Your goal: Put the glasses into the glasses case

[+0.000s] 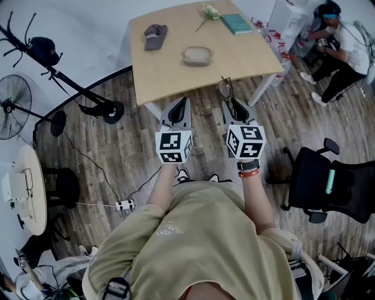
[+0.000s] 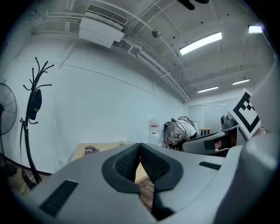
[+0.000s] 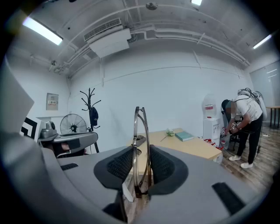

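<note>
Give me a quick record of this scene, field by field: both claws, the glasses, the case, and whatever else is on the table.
Left claw: shut, nothing in it
Right claw: shut on the glasses
Glasses position: upright and edge-on in the claw, off the table
Glasses case: mid-table, apart from both claws; open or closed unclear
Other items on table: cap, book, flower
Task status: glasses not yet in the case

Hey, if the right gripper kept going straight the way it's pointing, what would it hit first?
Probably the wooden table, near its front edge, with the glasses held in the right gripper arriving first. The glasses case lies farther along roughly that line; height is unclear.
</note>
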`<state>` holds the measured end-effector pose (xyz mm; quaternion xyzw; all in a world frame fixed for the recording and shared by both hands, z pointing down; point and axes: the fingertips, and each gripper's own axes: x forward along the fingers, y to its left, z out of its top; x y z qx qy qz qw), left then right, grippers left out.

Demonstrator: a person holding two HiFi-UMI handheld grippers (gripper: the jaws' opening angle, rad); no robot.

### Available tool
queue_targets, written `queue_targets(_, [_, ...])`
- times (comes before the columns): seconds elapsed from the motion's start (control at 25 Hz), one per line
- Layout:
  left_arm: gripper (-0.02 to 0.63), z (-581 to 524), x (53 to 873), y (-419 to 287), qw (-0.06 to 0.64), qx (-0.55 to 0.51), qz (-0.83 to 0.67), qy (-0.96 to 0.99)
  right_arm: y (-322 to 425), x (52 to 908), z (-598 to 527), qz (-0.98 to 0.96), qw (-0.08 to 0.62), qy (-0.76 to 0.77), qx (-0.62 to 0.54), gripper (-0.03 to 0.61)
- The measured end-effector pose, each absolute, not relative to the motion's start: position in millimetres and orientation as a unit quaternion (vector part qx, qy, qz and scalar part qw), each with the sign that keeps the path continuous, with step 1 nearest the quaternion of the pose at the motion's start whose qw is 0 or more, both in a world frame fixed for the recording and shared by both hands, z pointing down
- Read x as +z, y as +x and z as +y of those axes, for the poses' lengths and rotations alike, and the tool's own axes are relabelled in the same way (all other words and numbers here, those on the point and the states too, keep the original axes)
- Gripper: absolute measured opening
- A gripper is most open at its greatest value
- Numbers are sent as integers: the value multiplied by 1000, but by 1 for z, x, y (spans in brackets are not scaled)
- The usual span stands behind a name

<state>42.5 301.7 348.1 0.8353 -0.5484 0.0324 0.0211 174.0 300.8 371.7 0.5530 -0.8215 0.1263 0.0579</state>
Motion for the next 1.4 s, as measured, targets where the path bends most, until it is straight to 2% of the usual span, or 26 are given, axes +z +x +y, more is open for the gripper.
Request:
queue_targets(0.28, [23,317,357,70,25,34,-552,833,202,380,312,-814,19,561,147,124])
queue_targets(0.64, [23,304,386,71,40,54,-562,825,201,412,293,-821,33,540,180,130])
queue_targets(0.92, [23,226,411,48,51,56,-563,823,169,434,211,-824,46,530,194,132])
queue_targets(1.4, [23,33,397,-1,73,37,-561,824,118,432,30,-820,70,525,218,131])
